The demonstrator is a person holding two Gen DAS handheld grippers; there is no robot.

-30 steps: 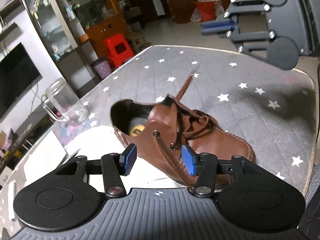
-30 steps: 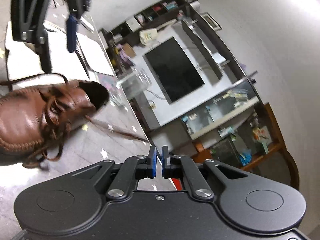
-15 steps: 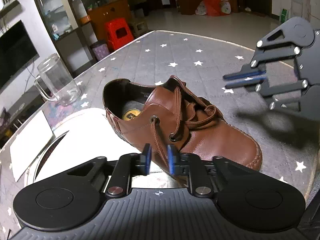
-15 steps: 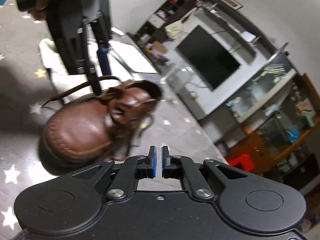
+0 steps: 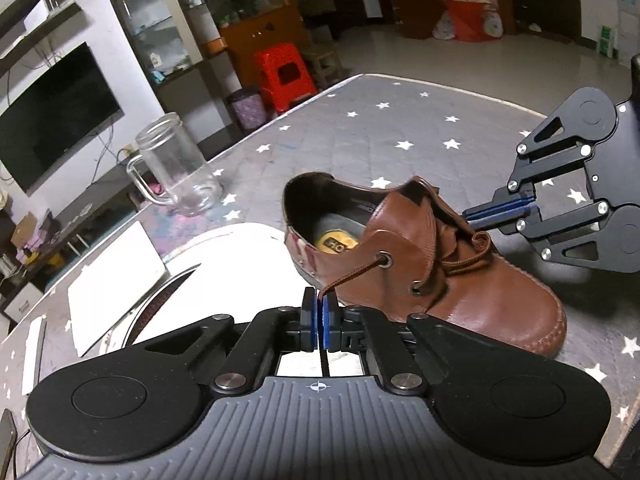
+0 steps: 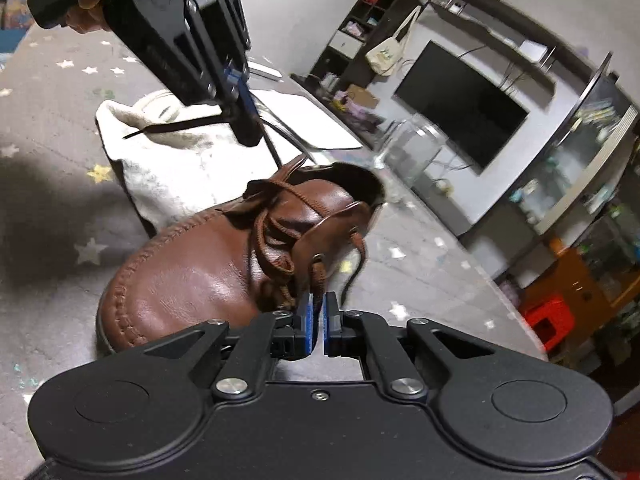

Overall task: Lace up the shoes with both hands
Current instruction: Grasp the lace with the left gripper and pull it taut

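Left wrist view shows the brown leather shoe (image 5: 432, 264) on the starred surface (image 5: 360, 128), its lace (image 5: 352, 276) threaded through the eyelets but untied, left claw (image 5: 319, 320) pinching one end, right claw (image 6: 317, 320) at three o'clock pinching the other.

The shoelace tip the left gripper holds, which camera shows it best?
The right wrist view. There the lace tip sticks out free past the left gripper, over the white cloth. In the left wrist view the lace runs from the shoe into the shut jaws, which hide the tip.
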